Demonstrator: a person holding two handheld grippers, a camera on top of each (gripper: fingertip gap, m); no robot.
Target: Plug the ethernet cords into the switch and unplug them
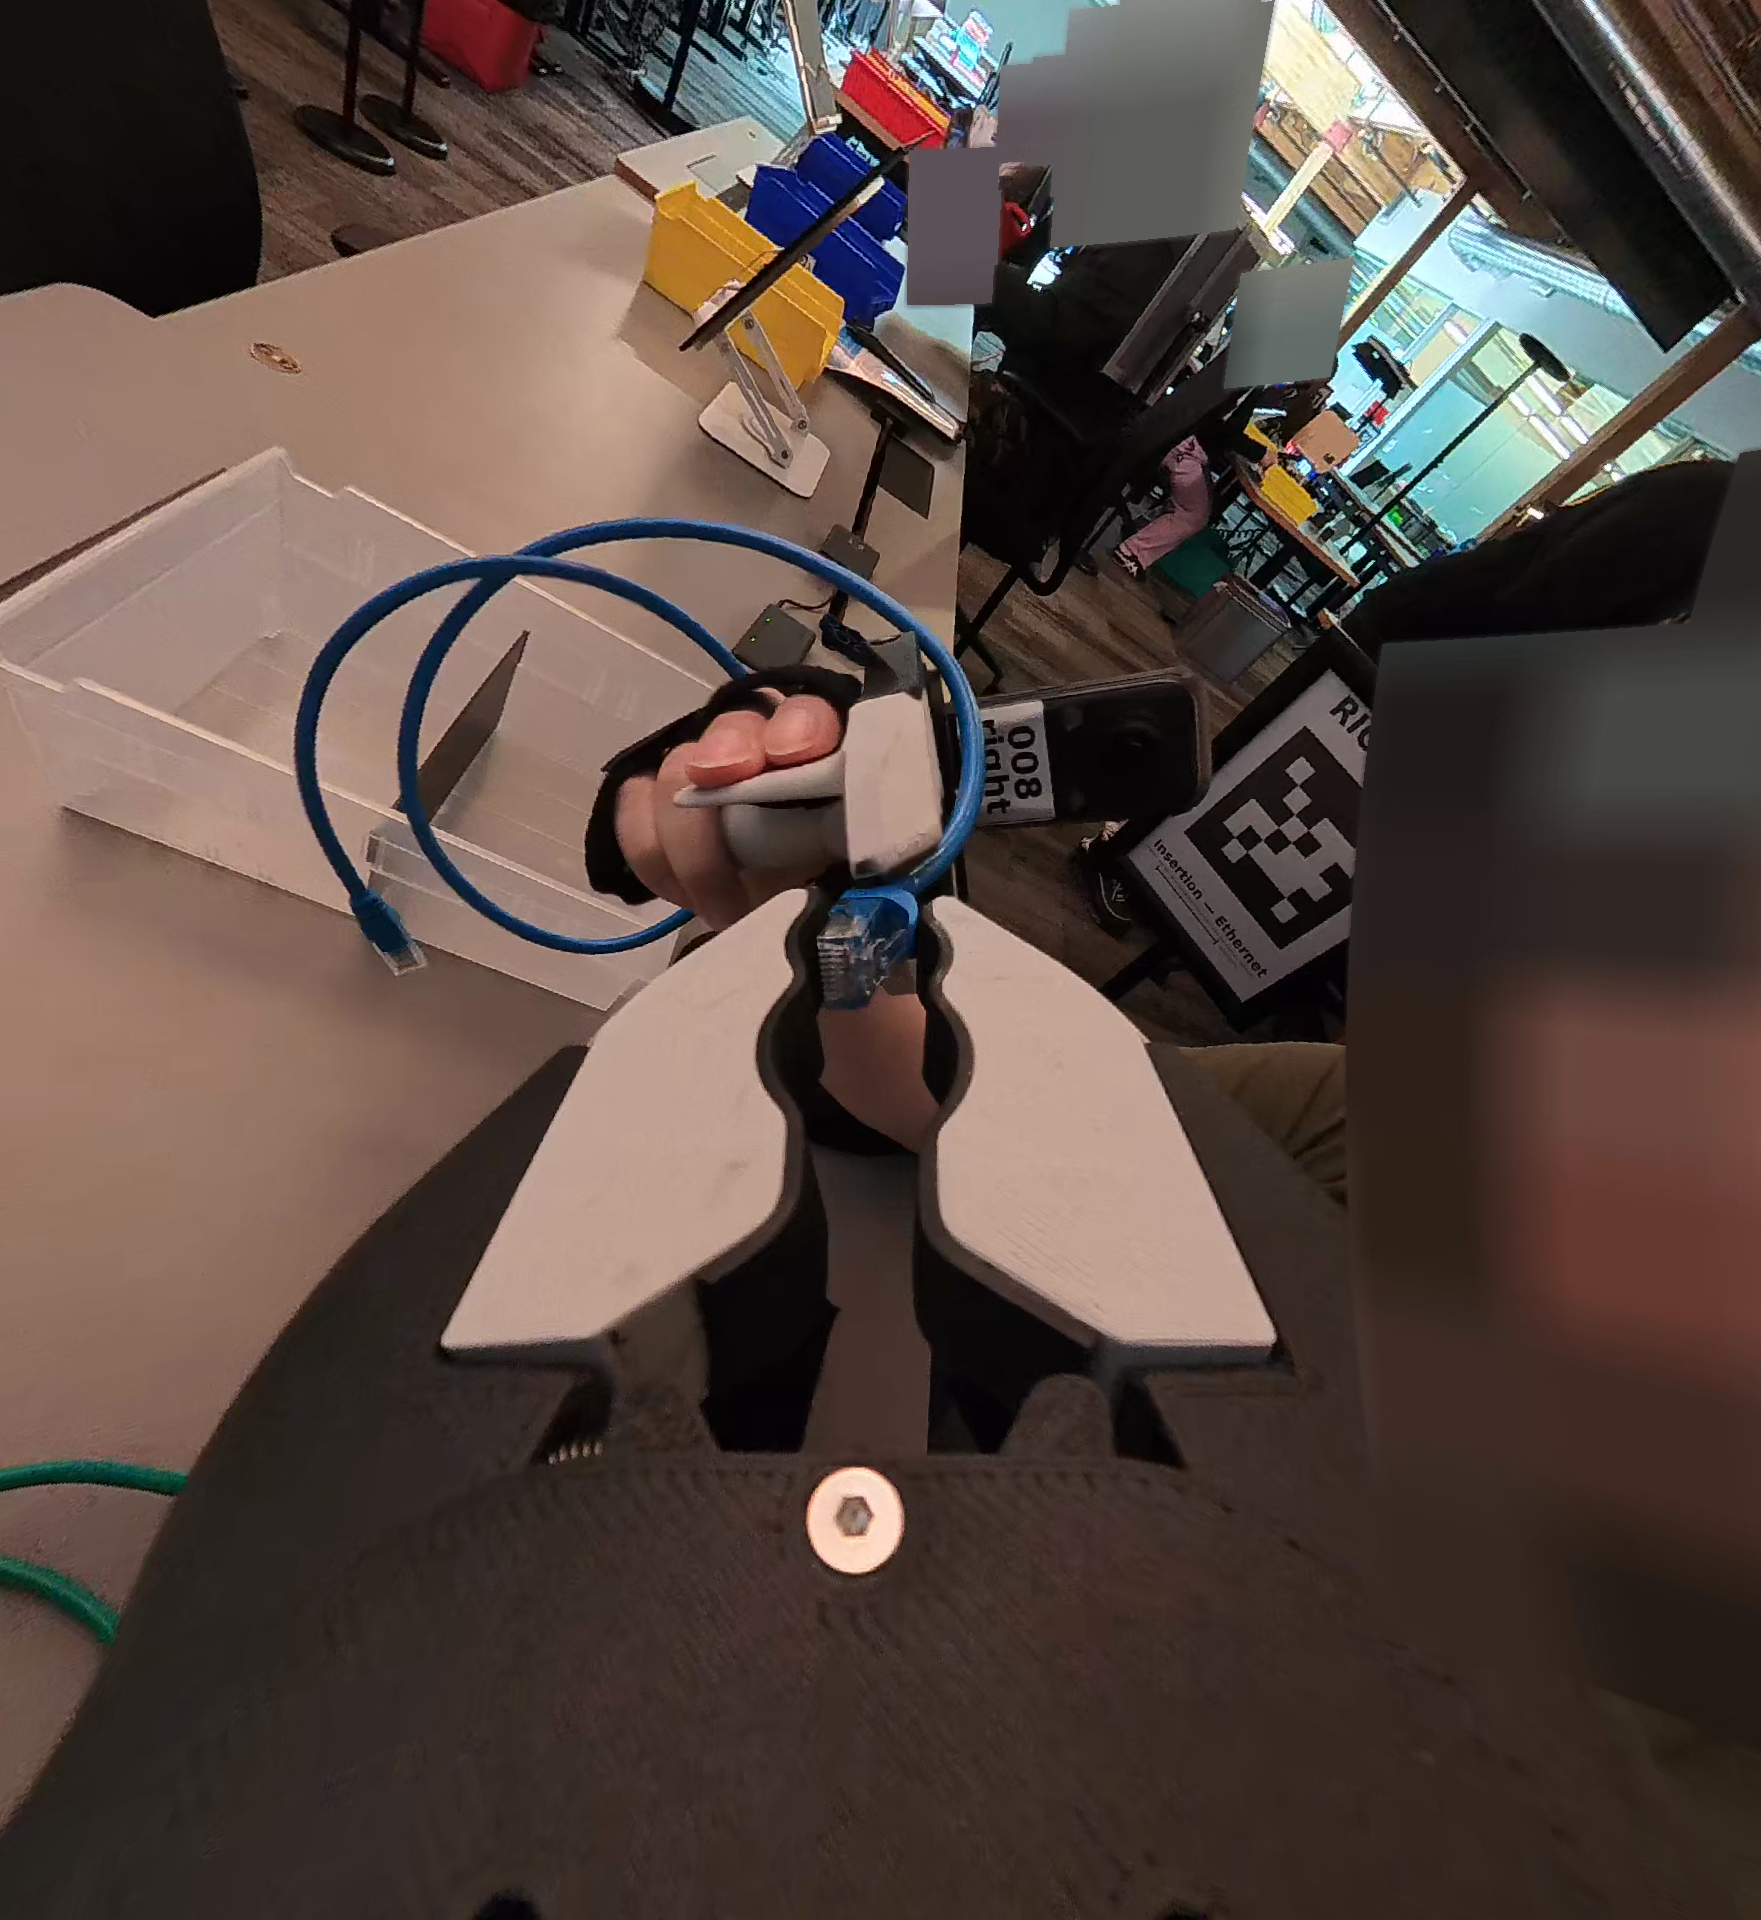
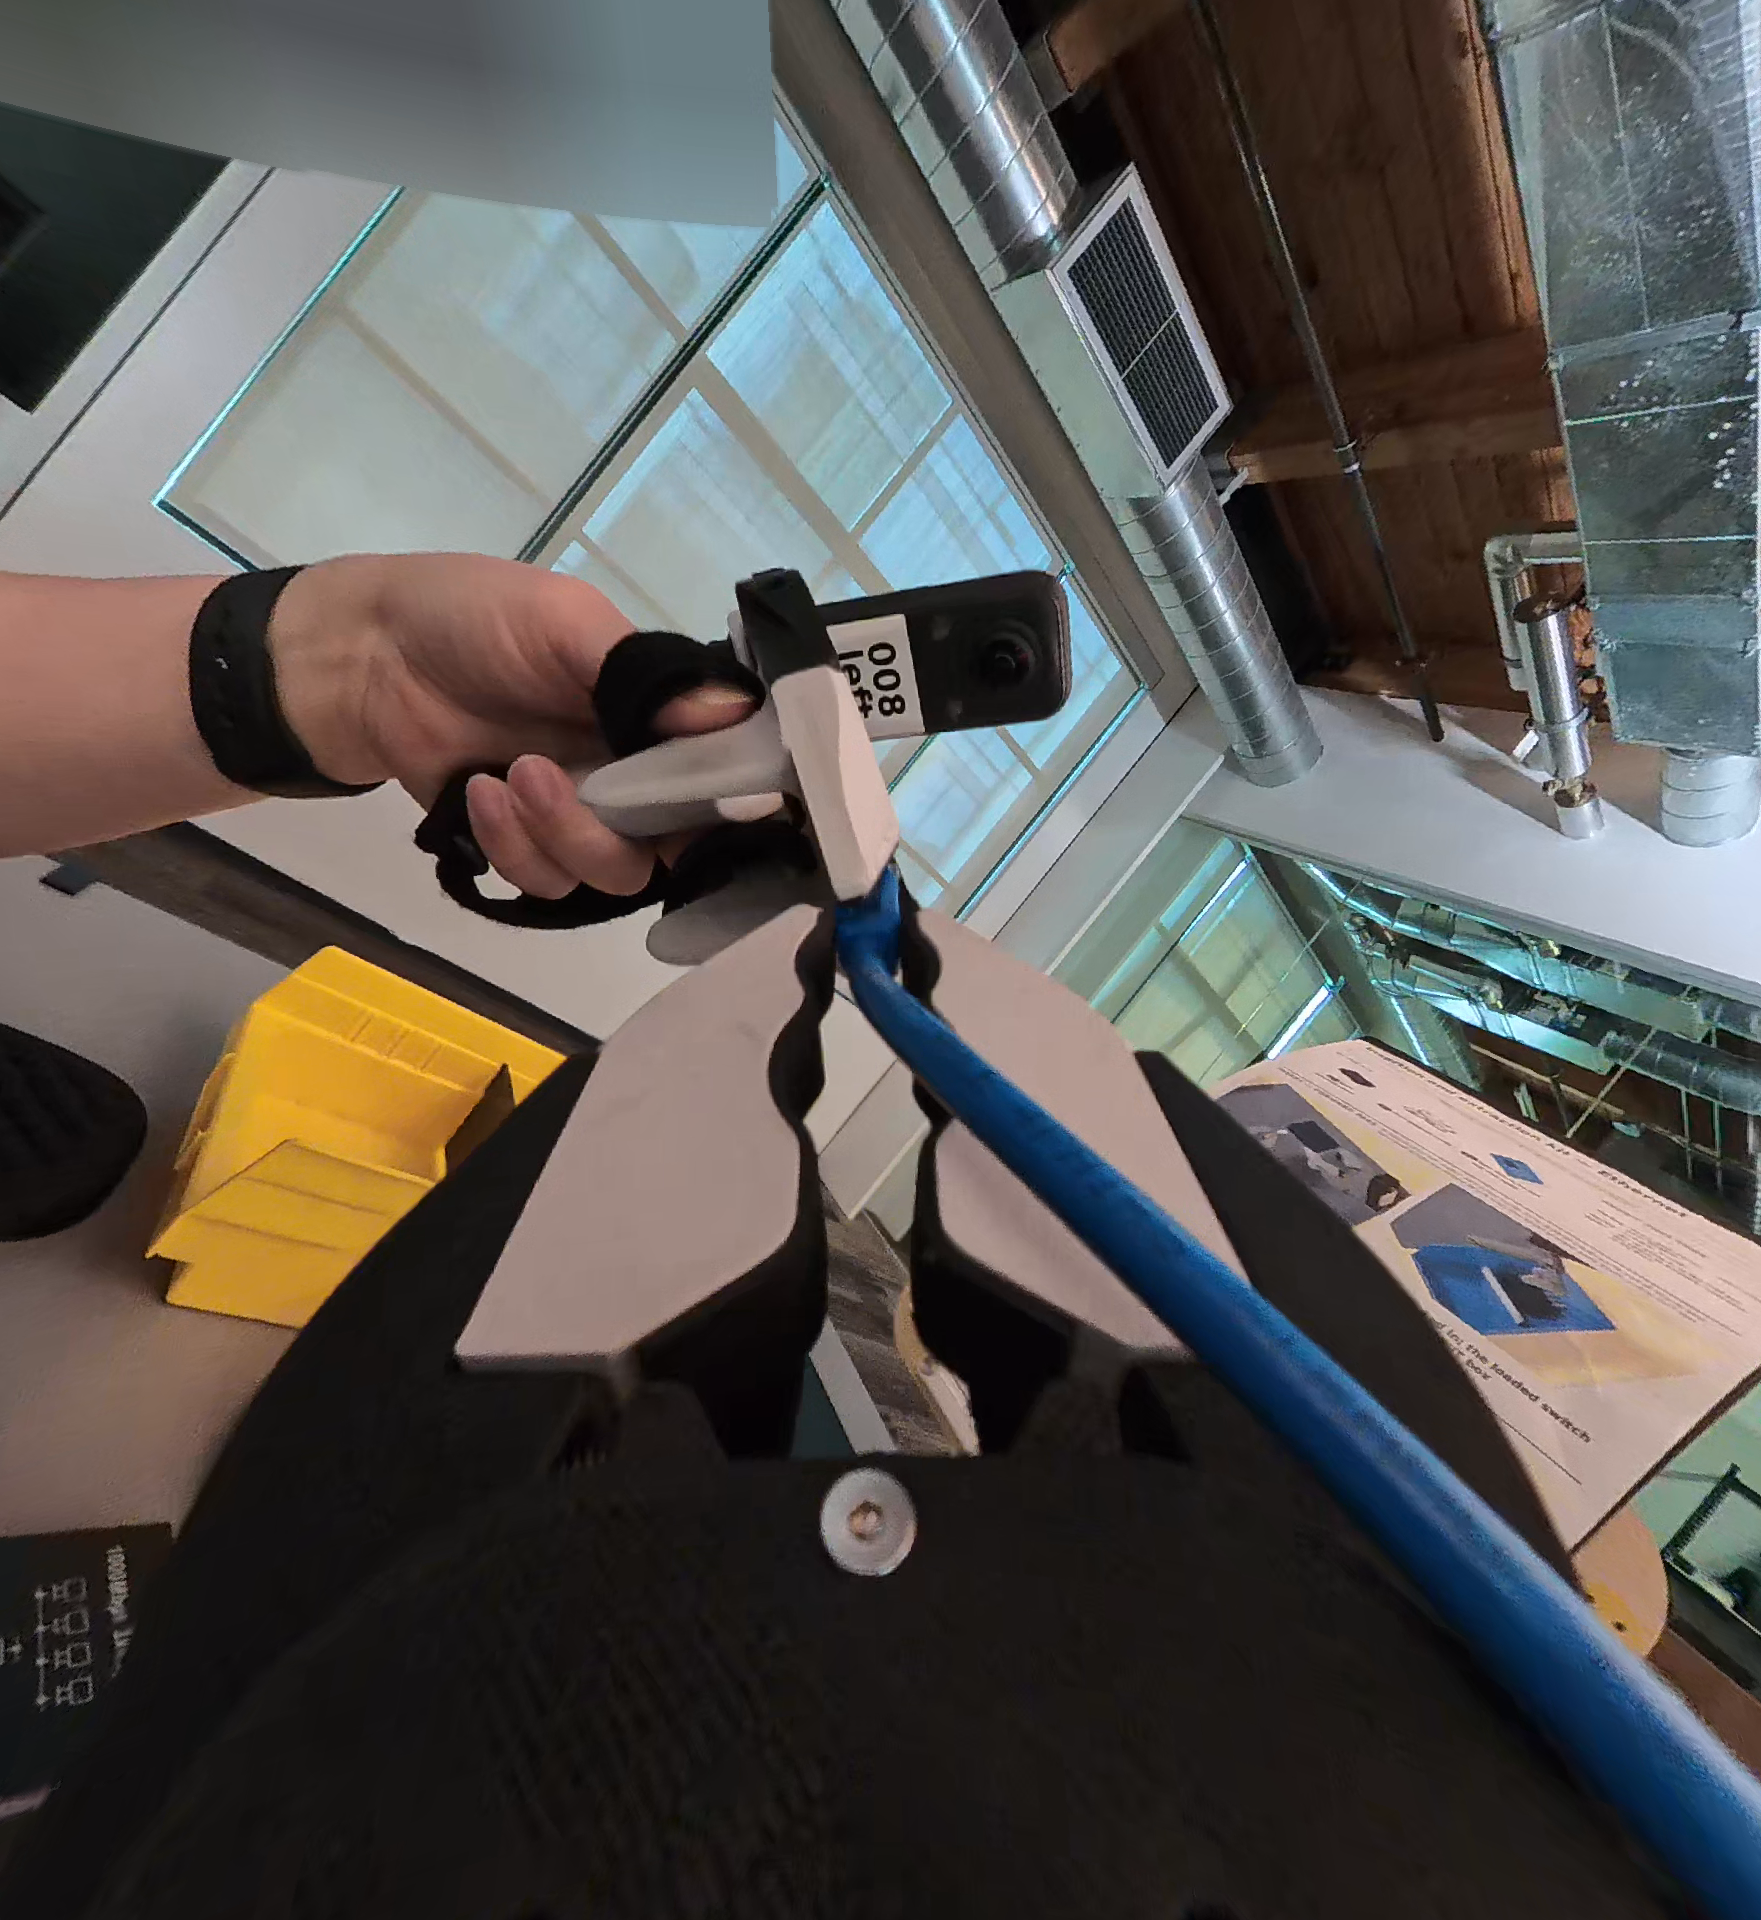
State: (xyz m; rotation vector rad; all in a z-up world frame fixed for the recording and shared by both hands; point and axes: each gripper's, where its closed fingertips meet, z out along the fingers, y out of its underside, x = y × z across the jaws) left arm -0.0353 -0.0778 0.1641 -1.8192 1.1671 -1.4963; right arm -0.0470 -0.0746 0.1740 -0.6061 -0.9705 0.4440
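Ethernet cord (image 1: 647,582), blue, hangs mid-air between both tools, its plug (image 1: 855,951) pinched at the left gripper (image 1: 860,935) tips and its boot clamped by the right gripper (image 2: 871,935); opposing pulls could twist the plug askew or slip it free.

Green cord (image 1: 24,1538) cut off at left edge, both ends unseen. Blue cord (image 2: 1323,1351) running out past lower right corner. Dark box (image 2: 14,1662) cropped at left edge, kind unclear. Poster (image 2: 1541,1278) partly behind jaws. Switch not identifiable in either view.
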